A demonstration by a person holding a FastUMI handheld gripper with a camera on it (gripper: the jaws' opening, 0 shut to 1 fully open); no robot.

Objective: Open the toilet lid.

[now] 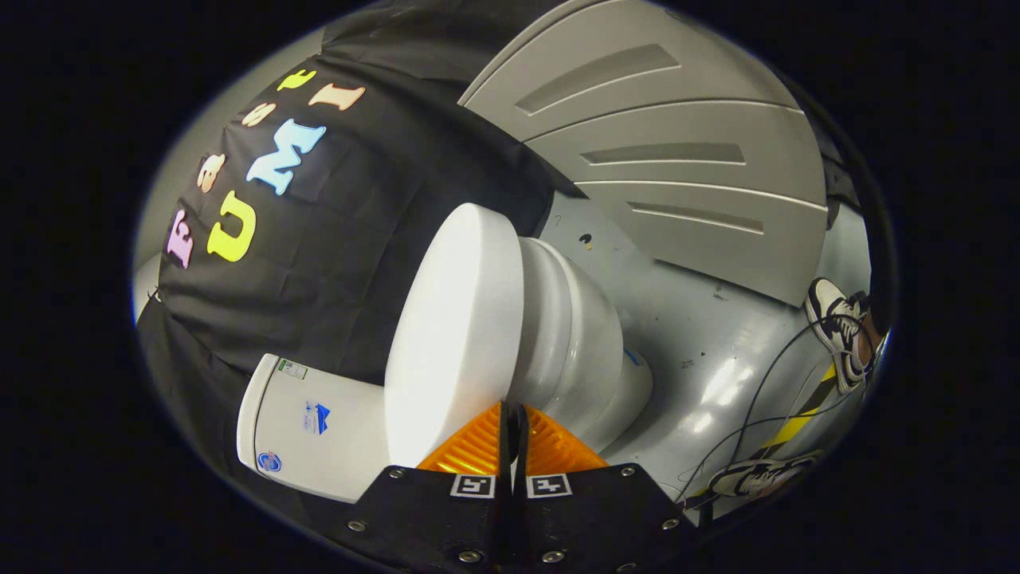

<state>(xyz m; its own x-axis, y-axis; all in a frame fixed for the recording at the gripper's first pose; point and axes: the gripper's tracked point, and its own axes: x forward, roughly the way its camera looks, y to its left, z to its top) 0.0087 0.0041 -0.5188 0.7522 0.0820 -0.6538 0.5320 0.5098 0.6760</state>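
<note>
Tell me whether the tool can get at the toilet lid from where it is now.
Probably yes. The tool, fingers closed together, sits right at the front edge of the lid, with nothing between them.

A glossy grey floor (701, 351) is spreading out beyond the fingers, catching bright patches of light and showing small scuffs. Black cloth (358, 239) is hanging as the booth's wall ahead. Pale ribbed panels (661, 151) are lying farther off. Thin cables (765, 399) and yellow-black tape (797, 426) are crossing the floor beside two sneakers (837, 327).
</note>
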